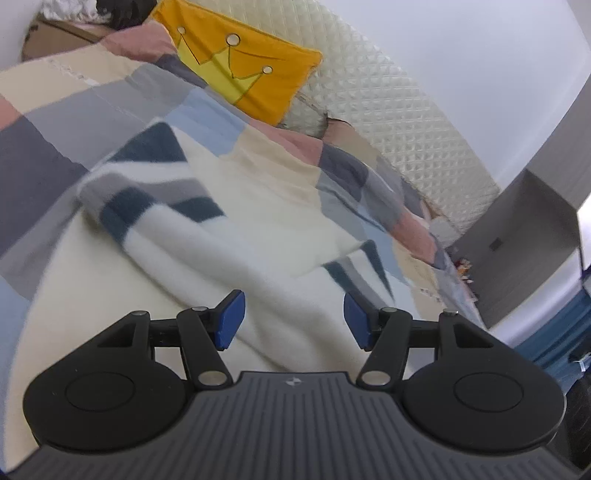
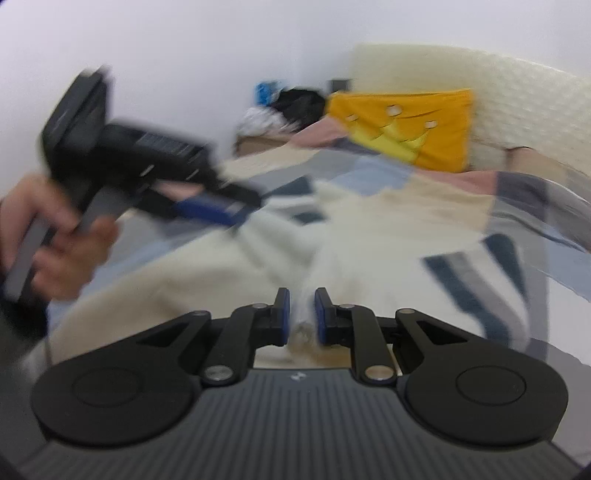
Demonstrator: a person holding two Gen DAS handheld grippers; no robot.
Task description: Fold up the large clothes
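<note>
Cream sweater (image 1: pixel 229 236) with navy and grey stripes lies spread on the bed (image 1: pixel 48 122), nearest the lens. Patchwork cover, quilted cream headboard (image 1: pixel 399 122), white wall. Orange crown pillow (image 1: pixel 240 62) against headboard. Right gripper (image 2: pixel 302 314): jaws pinching a sweater fold. Left gripper (image 1: pixel 293 319): jaws apart, empty, above the fabric.

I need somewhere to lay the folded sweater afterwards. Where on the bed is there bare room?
Bare patchwork bedspread lies between the sweater and the cardboard box. The headboard side is crowded by the yellow crown pillow.
</note>
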